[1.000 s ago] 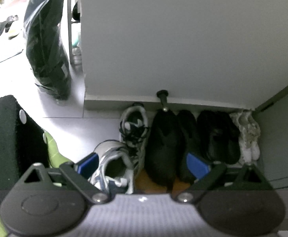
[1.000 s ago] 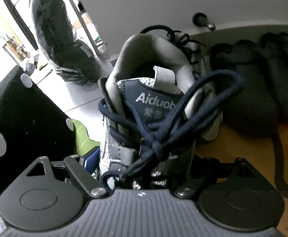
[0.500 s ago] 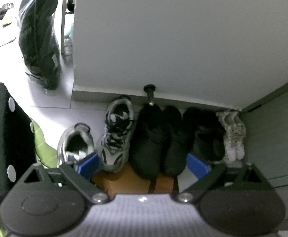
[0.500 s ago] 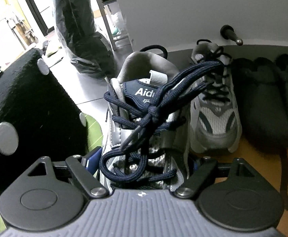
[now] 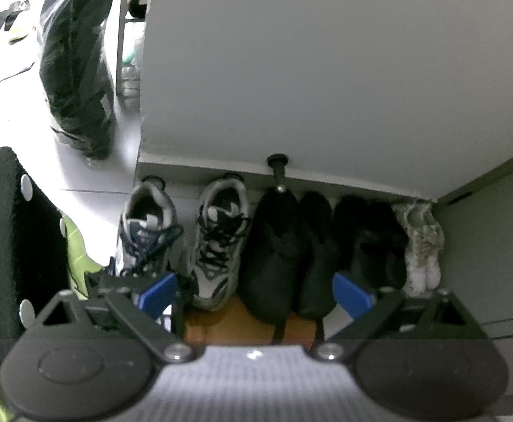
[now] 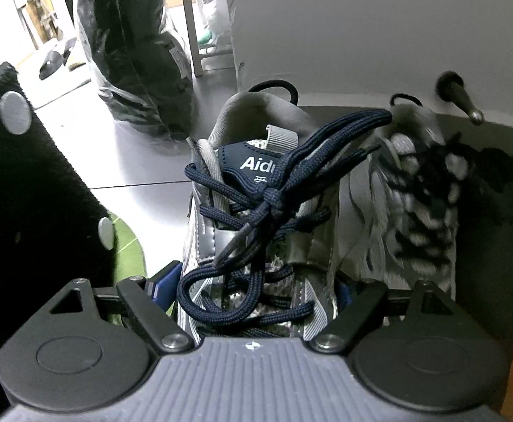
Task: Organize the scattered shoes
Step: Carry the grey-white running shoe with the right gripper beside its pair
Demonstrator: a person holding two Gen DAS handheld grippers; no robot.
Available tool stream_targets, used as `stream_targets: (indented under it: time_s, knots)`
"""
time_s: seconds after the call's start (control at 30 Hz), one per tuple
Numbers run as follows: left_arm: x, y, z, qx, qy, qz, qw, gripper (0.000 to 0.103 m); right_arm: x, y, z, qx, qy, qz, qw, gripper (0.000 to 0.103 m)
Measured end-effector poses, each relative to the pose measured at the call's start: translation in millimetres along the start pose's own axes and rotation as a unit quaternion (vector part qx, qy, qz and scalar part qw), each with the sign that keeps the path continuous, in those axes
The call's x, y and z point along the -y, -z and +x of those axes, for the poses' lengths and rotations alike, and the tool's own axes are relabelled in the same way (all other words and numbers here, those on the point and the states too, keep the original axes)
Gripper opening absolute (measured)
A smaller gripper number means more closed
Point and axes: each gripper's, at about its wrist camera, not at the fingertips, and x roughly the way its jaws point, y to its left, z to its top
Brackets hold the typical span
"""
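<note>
- White wall (image 5: pixel 326 70) with skirting; the shoes stand in a row along it, heels to the wall, which looks to be the tidy line the task wants.
- Row, left to right in the left view: navy-laced sneaker (image 5: pixel 145 232), black-laced sneaker (image 5: pixel 219 242), black pair (image 5: pixel 288 249), second black pair (image 5: pixel 369 242), pale pair (image 5: pixel 420 242) by the corner.
- Wrapped dark bundle (image 5: pixel 77 70) stands on the floor well left of the row; black box (image 5: pixel 7 239) and green mat (image 5: pixel 77 246) lie near the navy-laced sneaker, tight on its left side.
- Doorstop (image 5: pixel 277 168) juts from the skirting above the black pair; not in the sneaker's way.
- Right gripper (image 6: pixel 253 292): clamped on the toe end of the navy-laced sneaker (image 6: pixel 253 211), which sits at the row's left end, just beside its mate (image 6: pixel 407 197). Judgement: placement nearly done; release comes next.
- Left gripper (image 5: pixel 253 292): pads (image 5: pixel 351 295) wide apart, holding nothing, hovering back from the row.
</note>
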Motion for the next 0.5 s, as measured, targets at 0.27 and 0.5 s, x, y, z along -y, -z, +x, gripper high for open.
stream_targets:
  time_s: [0.27, 0.5]
  knots:
    - [25, 8, -15, 0.025, 0.066, 0.069, 0.9951, 0.097, 0, -22, 27, -0.019, 0.017, 0.0, 1.0, 0.086]
    - [28, 12, -17, 0.019, 0.078, 0.065, 0.9946, 0.097, 11, -32, 42, -0.041, 0.031, 0.026, 0.998, 0.086]
